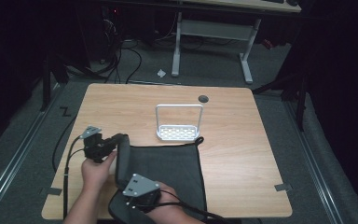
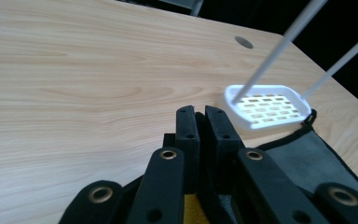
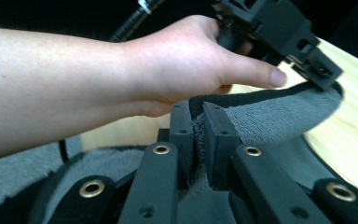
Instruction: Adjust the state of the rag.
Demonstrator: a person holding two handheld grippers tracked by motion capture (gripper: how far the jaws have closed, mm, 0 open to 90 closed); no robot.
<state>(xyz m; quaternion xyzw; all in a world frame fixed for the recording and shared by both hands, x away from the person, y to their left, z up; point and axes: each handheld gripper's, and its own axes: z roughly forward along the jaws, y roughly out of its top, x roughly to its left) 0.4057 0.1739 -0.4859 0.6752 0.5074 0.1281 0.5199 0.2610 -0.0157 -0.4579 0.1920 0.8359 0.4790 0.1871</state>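
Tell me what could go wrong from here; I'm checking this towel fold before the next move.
1. The right gripper pinches only a thin bit of the grey towel, so the cloth may slip out.
2. The left gripper lifts the towel's left edge; if the two grips rise unevenly, the fold could come out skewed.
3. The white rack stands right at the towel's far edge, so a swept cloth might nudge it.

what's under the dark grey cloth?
Wooden table under the flat part of the dark grey cloth. Both grippers lift its left edge; anything beneath the rest is hidden.
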